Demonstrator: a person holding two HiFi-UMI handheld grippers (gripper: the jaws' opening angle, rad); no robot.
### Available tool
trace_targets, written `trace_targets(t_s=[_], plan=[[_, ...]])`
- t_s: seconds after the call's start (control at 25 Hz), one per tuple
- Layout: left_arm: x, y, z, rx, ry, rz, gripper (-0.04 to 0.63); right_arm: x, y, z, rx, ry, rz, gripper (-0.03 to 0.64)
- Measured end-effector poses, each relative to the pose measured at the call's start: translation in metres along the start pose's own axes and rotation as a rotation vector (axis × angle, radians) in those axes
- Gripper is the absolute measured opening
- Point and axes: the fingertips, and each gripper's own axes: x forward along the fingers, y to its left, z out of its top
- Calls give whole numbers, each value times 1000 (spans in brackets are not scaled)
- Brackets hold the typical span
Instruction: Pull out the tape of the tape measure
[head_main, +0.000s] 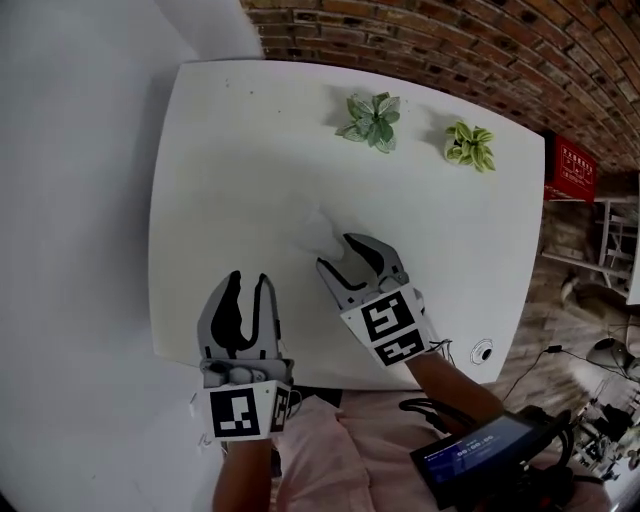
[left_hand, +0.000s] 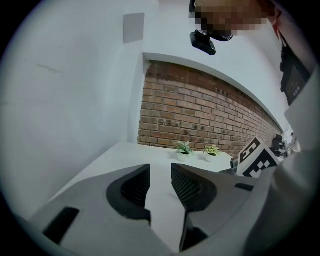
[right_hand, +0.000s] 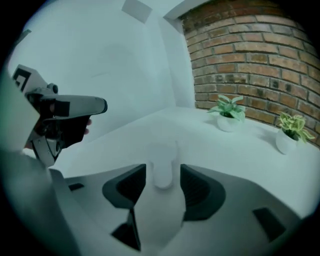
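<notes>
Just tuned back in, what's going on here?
A person holds a gripper in each hand over the white table. The right gripper has its jaws open around a small white object, presumably the tape measure, without pressing on it. The left gripper hovers near the table's front edge, jaws apart and empty.

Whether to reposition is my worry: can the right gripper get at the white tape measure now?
Probably yes: the right gripper has open jaws, the white tape measure lies on the table just ahead of their tips, and nothing stands between.
</notes>
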Motion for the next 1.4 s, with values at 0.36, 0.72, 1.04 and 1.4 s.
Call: trace_targets(t_s=[0.36,0.72,1.04,1.4], plan=[[12,4,-11,4,44,-56,153,10,-9,-4,-26,43,-45,140],[20,-32,-3,8,62,-188,216,-18,-8,18,-29,-106,-21,131],[18,-79,39,-178,19,-310,259,-85,-1,65,-40,-328,-37,131],[15,-115,65,-324,-26,-403,268,-132,9,86,-41,-489,-63,130]])
